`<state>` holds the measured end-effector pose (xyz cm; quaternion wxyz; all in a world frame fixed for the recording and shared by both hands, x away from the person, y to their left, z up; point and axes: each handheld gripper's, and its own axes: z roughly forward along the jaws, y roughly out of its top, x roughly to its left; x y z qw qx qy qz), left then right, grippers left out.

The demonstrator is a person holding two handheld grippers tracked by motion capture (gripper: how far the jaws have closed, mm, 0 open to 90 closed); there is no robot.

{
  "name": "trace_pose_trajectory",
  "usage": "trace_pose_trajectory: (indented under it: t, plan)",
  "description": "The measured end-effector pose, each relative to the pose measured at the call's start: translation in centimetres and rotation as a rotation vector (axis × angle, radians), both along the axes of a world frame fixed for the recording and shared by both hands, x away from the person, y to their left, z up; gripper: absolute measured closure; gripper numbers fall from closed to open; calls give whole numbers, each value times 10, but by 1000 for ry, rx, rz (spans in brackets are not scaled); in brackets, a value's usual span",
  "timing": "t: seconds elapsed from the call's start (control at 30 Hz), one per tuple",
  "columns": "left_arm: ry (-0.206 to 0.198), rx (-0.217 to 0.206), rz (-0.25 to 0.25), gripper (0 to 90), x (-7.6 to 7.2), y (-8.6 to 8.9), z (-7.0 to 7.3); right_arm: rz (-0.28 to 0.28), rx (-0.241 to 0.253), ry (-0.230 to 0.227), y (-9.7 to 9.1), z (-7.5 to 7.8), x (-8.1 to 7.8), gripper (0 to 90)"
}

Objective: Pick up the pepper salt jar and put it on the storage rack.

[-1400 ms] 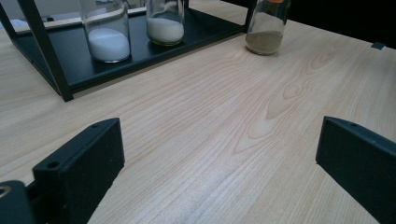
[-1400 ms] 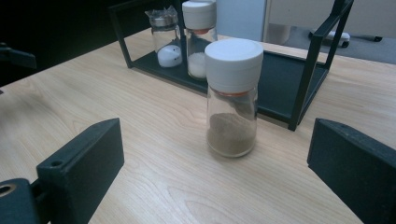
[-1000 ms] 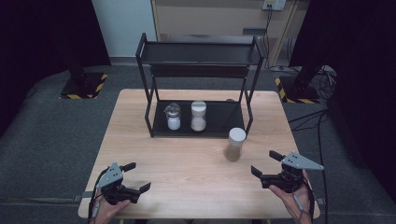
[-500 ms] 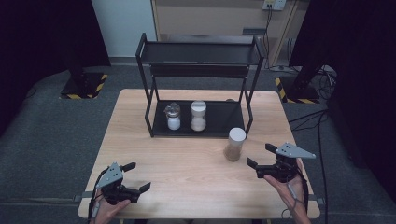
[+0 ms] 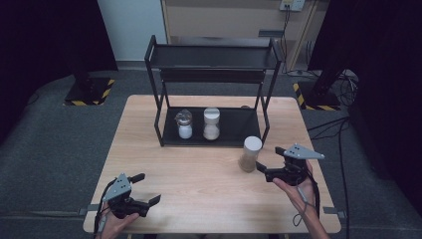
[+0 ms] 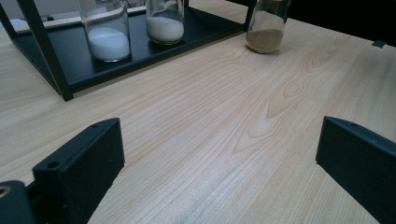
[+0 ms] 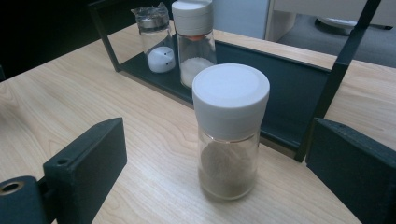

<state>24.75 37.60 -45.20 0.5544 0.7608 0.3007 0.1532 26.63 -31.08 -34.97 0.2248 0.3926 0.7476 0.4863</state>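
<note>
My right gripper (image 5: 269, 170), jaws spread wide and empty, faces the jar (image 7: 229, 130) standing upright on the table at my 12 o'clock, just ahead — far nearer than my left gripper (image 5: 142, 194), also released, well apart.

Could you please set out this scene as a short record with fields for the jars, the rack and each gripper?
Jar on table: white-lidded jar of brown powder, upright, just outside the rack's front right leg
Rack: black two-tier rack at the table's far side
Jars in rack: two jars with white contents on the bottom shelf
Right gripper: right gripper open, fingers aimed at the white-lidded jar, not touching
Left gripper: left gripper open, at the near left edge
Table: wooden table
</note>
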Motion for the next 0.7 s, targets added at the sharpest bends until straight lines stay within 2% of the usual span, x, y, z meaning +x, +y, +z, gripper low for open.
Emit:
trace_pose_trajectory:
  t: [0.7]
  plan:
    - [0, 0, -1, 1, 0, 0, 0, -11, -13, 42, 16, -7, 39, 76]
